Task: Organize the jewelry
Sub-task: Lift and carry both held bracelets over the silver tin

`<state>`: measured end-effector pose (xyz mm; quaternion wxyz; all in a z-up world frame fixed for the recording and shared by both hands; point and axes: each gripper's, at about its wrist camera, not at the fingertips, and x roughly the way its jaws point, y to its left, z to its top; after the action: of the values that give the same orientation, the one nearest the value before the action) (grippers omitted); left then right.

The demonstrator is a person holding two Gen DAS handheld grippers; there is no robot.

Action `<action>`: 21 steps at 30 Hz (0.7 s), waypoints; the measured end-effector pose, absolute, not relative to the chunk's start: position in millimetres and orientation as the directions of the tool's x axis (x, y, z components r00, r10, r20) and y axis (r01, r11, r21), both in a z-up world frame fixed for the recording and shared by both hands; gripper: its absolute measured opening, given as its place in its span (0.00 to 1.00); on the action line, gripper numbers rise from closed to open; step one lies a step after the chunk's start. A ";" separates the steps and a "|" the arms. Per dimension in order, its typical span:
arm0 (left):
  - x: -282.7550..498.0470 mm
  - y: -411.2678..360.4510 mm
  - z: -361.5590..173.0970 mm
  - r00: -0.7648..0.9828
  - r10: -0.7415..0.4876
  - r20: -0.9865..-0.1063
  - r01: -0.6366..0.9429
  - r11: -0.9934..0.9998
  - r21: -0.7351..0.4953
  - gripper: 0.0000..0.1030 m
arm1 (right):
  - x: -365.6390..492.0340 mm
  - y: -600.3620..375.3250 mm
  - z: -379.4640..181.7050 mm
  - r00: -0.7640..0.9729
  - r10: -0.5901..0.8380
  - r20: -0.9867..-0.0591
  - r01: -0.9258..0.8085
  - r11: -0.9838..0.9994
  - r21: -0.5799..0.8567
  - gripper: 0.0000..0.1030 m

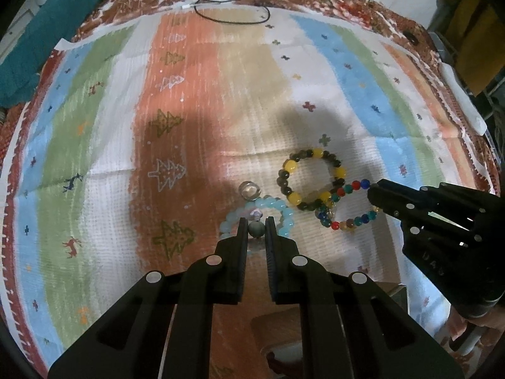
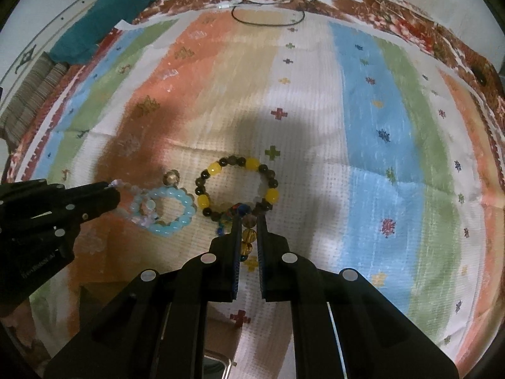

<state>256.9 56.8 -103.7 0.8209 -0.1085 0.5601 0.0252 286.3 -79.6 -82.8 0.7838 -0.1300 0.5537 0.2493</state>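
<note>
Three bead bracelets lie on a striped cloth point(image 1: 189, 94). My left gripper point(image 1: 256, 221) is shut on a pale bracelet of clear and lilac beads point(image 1: 256, 228) that overlaps the light-blue bracelet point(image 1: 277, 208). My right gripper point(image 2: 249, 216) is shut on the multicoloured bead bracelet point(image 2: 247, 235), which also shows in the left wrist view point(image 1: 347, 189). The yellow-and-dark bracelet point(image 1: 311, 183) lies between them, touching the multicoloured one, and shows in the right wrist view point(image 2: 236, 186). A clear round bead point(image 1: 249, 189) sits just beyond the blue bracelet.
A teal cloth point(image 1: 47, 31) lies at the far left. A black cord point(image 1: 230, 9) and a white cable point(image 2: 258, 1) lie at the far edge of the cloth. A brown patterned border point(image 2: 394, 9) rings the cloth.
</note>
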 end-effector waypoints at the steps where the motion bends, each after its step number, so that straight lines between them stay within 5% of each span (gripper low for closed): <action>1: 255.9 56.3 -101.5 0.376 -0.080 -0.923 -0.162 0.975 -0.150 0.10 | 286.1 -79.2 -81.2 0.265 0.249 -0.931 -0.536 0.841 0.073 0.10; 21: 236.0 38.3 -70.7 0.442 -0.045 -0.896 -0.146 0.982 -0.122 0.10 | 268.5 -92.5 -52.5 0.341 0.292 -0.893 -0.506 0.858 0.088 0.10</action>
<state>236.0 38.3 -70.7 0.8444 -0.0909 0.5271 0.0299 268.5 -92.5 -52.5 0.8125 -0.1027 0.5186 0.2455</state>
